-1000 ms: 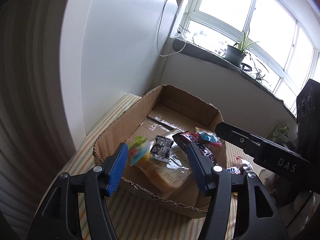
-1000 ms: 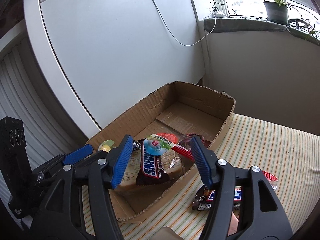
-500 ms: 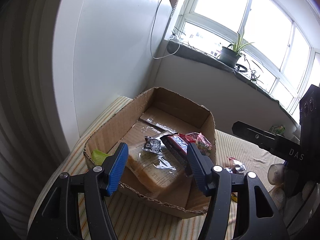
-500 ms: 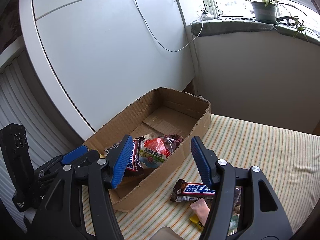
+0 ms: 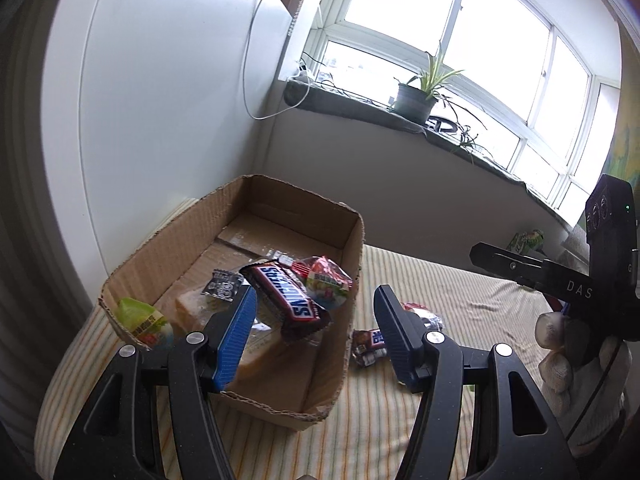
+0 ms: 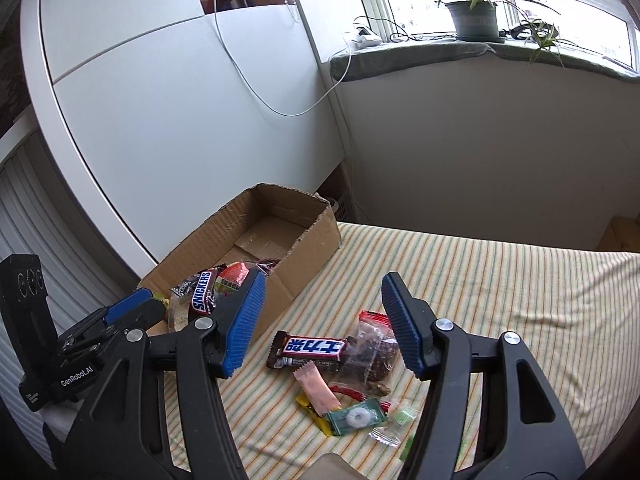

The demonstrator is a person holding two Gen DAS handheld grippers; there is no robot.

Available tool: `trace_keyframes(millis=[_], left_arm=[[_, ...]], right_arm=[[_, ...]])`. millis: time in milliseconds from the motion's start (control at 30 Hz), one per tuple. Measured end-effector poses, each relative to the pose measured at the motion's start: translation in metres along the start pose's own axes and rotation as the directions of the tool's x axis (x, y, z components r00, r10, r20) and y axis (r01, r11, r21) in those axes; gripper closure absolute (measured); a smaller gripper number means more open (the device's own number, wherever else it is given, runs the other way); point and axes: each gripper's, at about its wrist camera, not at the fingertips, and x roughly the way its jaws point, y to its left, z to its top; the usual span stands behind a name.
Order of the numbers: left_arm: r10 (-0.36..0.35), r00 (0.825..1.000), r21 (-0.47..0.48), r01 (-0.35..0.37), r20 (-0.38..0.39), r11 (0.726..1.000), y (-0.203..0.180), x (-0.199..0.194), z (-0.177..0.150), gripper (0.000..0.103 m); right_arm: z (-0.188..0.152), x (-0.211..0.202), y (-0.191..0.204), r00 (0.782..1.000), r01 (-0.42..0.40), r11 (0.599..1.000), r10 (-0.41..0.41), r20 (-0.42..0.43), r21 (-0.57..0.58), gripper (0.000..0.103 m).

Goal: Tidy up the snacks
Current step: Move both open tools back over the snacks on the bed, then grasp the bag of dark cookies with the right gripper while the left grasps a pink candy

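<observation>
A cardboard box (image 5: 276, 208) (image 6: 308, 252) sits on the striped cloth and holds a Snickers bar (image 5: 288, 300) (image 6: 201, 290), a red-green packet (image 5: 326, 282), a black wrapper (image 5: 222, 284) and a green packet (image 5: 142, 320). My left gripper (image 5: 314, 336) hangs open and empty over the box's near right corner. My right gripper (image 6: 322, 326) is open and empty above a loose pile: a chocolate bar (image 6: 314, 350), a clear bag of dark snacks (image 6: 374, 354), a pink sachet (image 6: 318, 394) and a green mint packet (image 6: 354, 420).
A white cabinet (image 6: 180, 120) stands close behind the box, with a cord hanging down it. A windowsill with a potted plant (image 6: 472, 16) runs along the back. The striped cloth (image 6: 500, 288) stretches to the right. A gloved hand (image 5: 560, 352) holds the right gripper's handle.
Both grippers have pulled back and to the right from the box. The right one has left the box and now hangs over the loose pile. Both stay open and empty.
</observation>
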Motion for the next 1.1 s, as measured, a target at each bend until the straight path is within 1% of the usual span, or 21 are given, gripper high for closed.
trace_keyframes(millis=[100,233,367,500,567,633,700,733,800,867,900,1000,1100], left_arm=[[-0.025,1.000,0.029,0.025,-0.013,0.999,-0.015,0.002,-0.003,0.043],[-0.083,0.996,0.046,0.085,-0.043,0.995,-0.033,0.006,-0.010,0.043],[-0.101,0.992,0.090,0.108,-0.082,0.990,-0.053,0.013,-0.020,0.043],[-0.119,0.985,0.119,0.133,-0.123,0.984,-0.067,0.019,-0.031,0.043],[-0.129,0.980,0.127,0.148,-0.150,0.981,-0.073,0.024,-0.036,0.048],[-0.145,0.971,0.132,0.171,-0.189,0.976,-0.080,0.029,-0.043,0.058],[-0.147,0.964,0.143,0.181,-0.223,0.973,-0.085,0.036,-0.049,0.063],[-0.147,0.961,0.147,0.185,-0.236,0.972,-0.088,0.038,-0.052,0.066],[-0.146,0.953,0.140,0.189,-0.267,0.972,-0.090,0.044,-0.057,0.066],[-0.151,0.943,0.113,0.191,-0.296,0.975,-0.088,0.051,-0.060,0.068],[-0.153,0.940,0.101,0.191,-0.304,0.976,-0.087,0.054,-0.060,0.068],[-0.149,0.939,0.080,0.182,-0.311,0.980,-0.086,0.061,-0.058,0.068],[-0.139,0.931,0.066,0.171,-0.337,0.983,-0.086,0.070,-0.059,0.068]], right_arm=[[-0.005,-0.004,-0.009,1.000,0.014,1.000,-0.014,-0.015,0.012,0.040],[-0.011,0.002,-0.024,0.998,0.036,0.999,-0.034,-0.050,0.040,0.040],[-0.019,0.018,-0.042,0.994,0.011,0.993,0.002,-0.106,0.118,0.040],[-0.027,0.030,-0.049,0.989,0.033,0.992,-0.015,-0.146,0.124,0.040],[-0.030,0.034,-0.050,0.986,0.030,0.992,-0.009,-0.165,0.123,0.040],[-0.033,0.040,-0.048,0.983,0.028,0.993,-0.006,-0.183,0.118,0.040],[-0.036,0.046,-0.046,0.980,0.027,0.994,-0.004,-0.201,0.110,0.040],[-0.037,0.049,-0.045,0.978,0.031,0.994,-0.008,-0.210,0.107,0.043],[-0.039,0.055,-0.044,0.974,0.033,0.994,-0.009,-0.226,0.103,0.046],[-0.041,0.061,-0.043,0.969,0.035,0.995,-0.010,-0.246,0.098,0.050],[-0.042,0.063,-0.043,0.967,0.039,0.995,-0.013,-0.253,0.096,0.050],[-0.043,0.069,-0.045,0.965,0.048,0.994,-0.021,-0.263,0.098,0.050],[-0.044,0.077,-0.046,0.959,0.039,0.994,-0.010,-0.282,0.099,0.050]])
